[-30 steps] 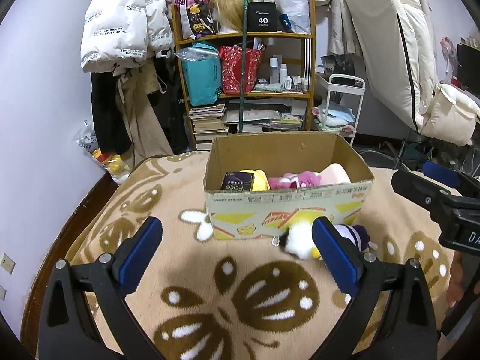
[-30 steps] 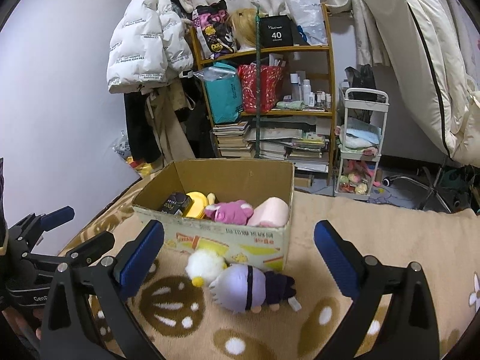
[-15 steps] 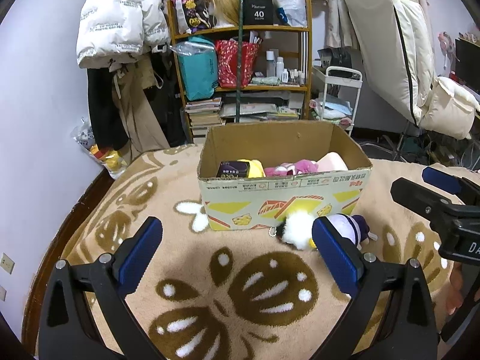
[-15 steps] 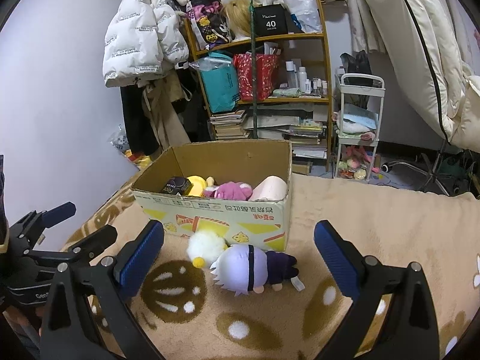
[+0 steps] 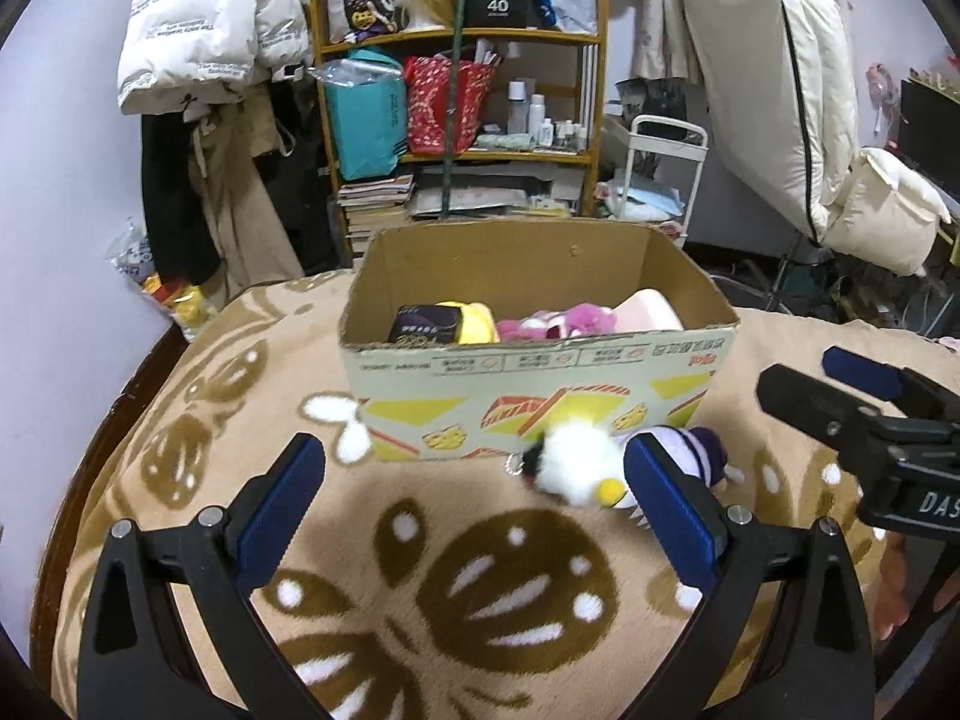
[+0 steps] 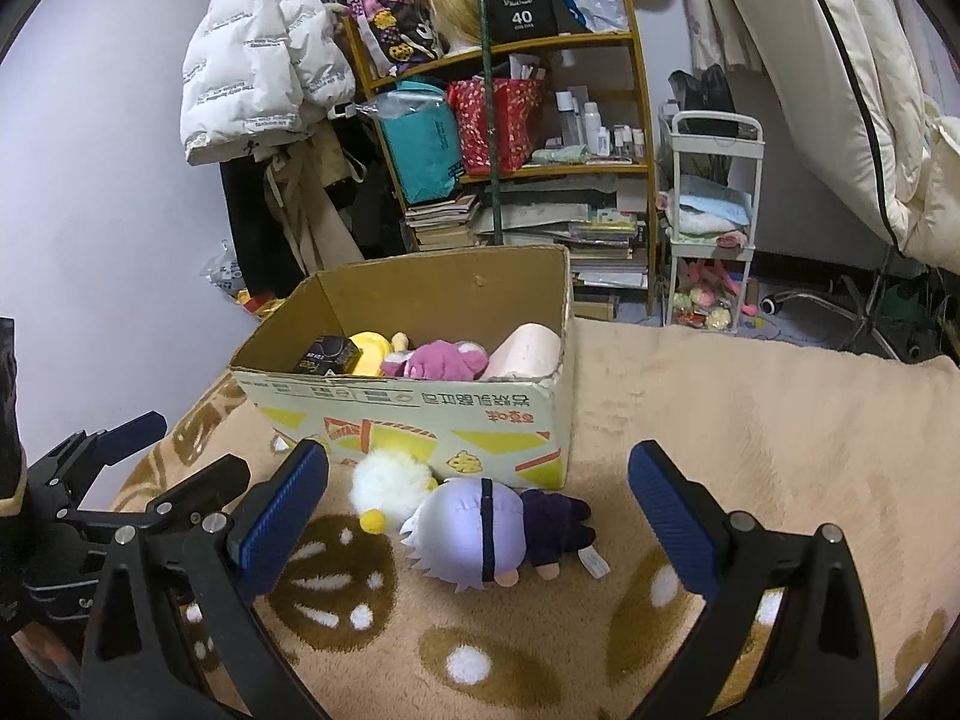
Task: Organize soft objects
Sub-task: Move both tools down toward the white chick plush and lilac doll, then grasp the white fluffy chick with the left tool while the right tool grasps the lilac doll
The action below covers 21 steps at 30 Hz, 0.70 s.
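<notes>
In the left wrist view, the cardboard box [image 5: 534,402] sits lower than a second ago; the left gripper [image 5: 474,510] hangs released over the fuzzy brown-patterned blanket [image 5: 420,570]. In the right wrist view, the right gripper [image 6: 480,516], jaws spread and empty, has closed in on the round-headed plush doll [image 6: 480,531] lying beside a fluffy white pompom [image 6: 390,480], just before the box.

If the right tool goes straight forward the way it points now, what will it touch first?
Most likely the white-haired plush doll, lying on the blanket between the open right tool and the cardboard box. Depth is uncertain in this fisheye view.
</notes>
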Available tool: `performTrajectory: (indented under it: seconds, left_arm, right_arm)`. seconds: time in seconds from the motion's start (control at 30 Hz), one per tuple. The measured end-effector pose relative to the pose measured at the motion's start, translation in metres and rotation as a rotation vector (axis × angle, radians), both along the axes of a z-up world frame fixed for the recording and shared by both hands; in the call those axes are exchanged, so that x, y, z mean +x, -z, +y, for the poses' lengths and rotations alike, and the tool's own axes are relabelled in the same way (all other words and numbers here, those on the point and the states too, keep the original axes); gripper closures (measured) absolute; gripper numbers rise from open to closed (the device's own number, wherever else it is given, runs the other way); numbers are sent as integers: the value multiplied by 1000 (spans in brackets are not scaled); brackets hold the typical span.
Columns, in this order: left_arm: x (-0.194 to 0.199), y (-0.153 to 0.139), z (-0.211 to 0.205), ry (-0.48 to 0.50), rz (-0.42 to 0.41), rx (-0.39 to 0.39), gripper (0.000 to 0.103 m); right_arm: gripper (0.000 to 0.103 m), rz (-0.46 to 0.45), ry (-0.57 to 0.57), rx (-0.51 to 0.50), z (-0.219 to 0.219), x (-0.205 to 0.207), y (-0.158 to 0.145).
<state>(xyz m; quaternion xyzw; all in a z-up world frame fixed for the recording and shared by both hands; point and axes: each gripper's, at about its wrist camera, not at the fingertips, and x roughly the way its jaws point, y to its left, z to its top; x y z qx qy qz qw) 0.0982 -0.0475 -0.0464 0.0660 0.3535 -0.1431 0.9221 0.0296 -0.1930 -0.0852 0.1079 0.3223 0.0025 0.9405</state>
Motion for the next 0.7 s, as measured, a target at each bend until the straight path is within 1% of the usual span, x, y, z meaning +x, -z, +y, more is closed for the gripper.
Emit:
performTrajectory:
  seconds: [0.23, 0.5, 0.7]
  left_arm:
    - [9, 8, -9, 23, 16, 2, 4]
    - [14, 24, -23, 69, 51, 36, 4]
    - [17, 41, -38, 114, 79, 75, 4]
  right_arm:
    - [0, 26, 20, 37, -8, 8, 8]
    - [0, 71, 36, 54, -13, 22, 21]
    - [0, 100, 43, 75, -15, 33, 34]
